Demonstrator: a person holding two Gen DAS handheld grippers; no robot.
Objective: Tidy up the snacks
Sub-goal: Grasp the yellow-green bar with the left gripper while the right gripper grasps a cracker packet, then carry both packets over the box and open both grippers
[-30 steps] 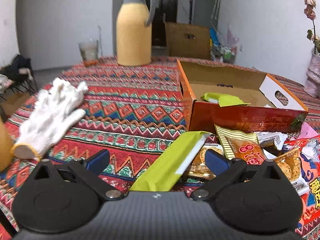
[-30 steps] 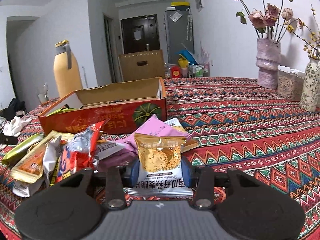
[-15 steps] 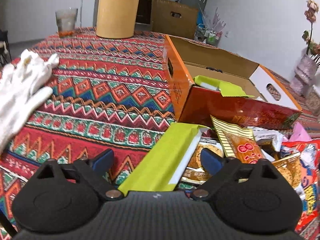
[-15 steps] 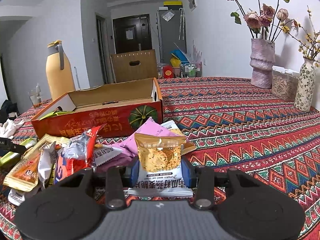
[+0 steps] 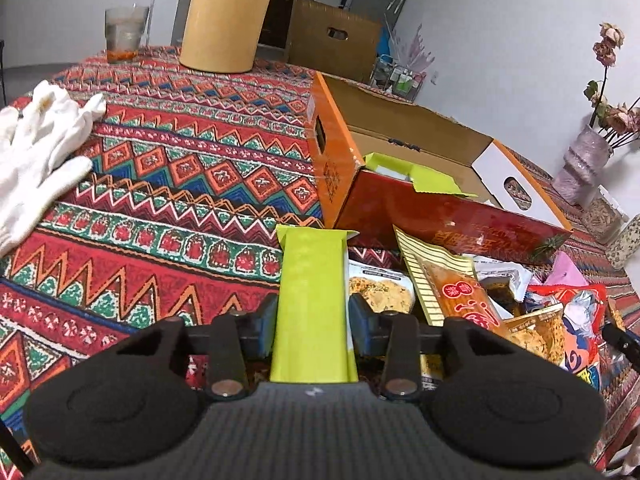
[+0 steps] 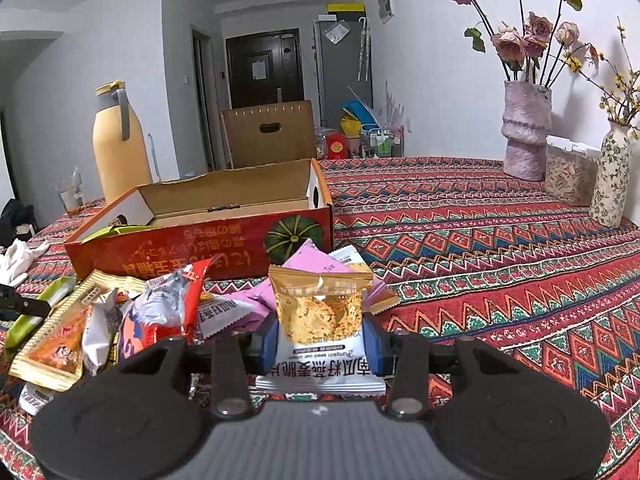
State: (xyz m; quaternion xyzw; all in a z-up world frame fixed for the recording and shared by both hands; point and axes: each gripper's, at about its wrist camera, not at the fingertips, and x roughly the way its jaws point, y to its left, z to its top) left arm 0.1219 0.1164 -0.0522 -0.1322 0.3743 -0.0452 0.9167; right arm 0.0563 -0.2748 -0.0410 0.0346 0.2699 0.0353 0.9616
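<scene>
Between left tongs (image 5: 313,322), green packet (image 5: 312,304); between right tongs (image 6: 321,344), oat crisp packet (image 6: 320,320)

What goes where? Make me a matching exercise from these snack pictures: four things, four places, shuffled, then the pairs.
Things:
1. long lime-green wrapped snack bar
2. gold-and-white pumpkin seed crisp packet
3. white fabric glove
4. tall yellow thermos jug

Places:
A. lying flat on the patterned cloth
B. in the right gripper
C. standing behind the orange cardboard box
D. in the left gripper

Pairs: 1-D, 2-B, 3-A, 4-C
</scene>
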